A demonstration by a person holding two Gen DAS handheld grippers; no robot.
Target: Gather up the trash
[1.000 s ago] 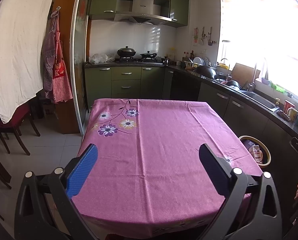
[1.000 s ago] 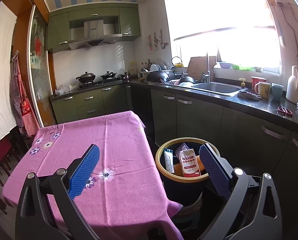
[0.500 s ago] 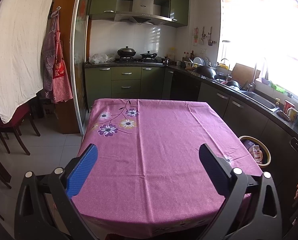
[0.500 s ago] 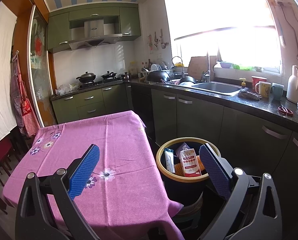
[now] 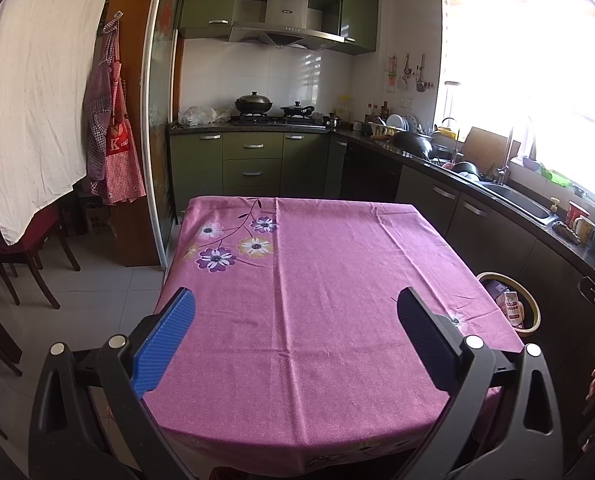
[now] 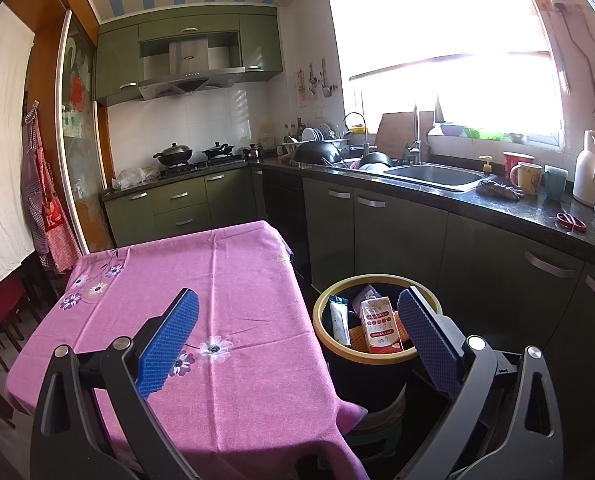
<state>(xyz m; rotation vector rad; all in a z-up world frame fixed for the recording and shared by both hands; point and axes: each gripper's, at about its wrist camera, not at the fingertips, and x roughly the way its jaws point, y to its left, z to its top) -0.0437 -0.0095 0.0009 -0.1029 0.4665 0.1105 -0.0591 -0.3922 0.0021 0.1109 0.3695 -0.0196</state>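
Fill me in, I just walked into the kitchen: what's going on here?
A person is collecting trash with two handheld grippers. Both the left gripper and right gripper are open and hold nothing. The tablecloth shows no trash on it. The bin beside the table already holds a carton and other packaging, so the job looks about done.

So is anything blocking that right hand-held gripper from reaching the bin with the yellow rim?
Nothing visible. The right hand-held gripper hangs open, empty, above the table edge, beside the dark yellow-rimmed bin holding a red-and-white carton. Only air lies between them.
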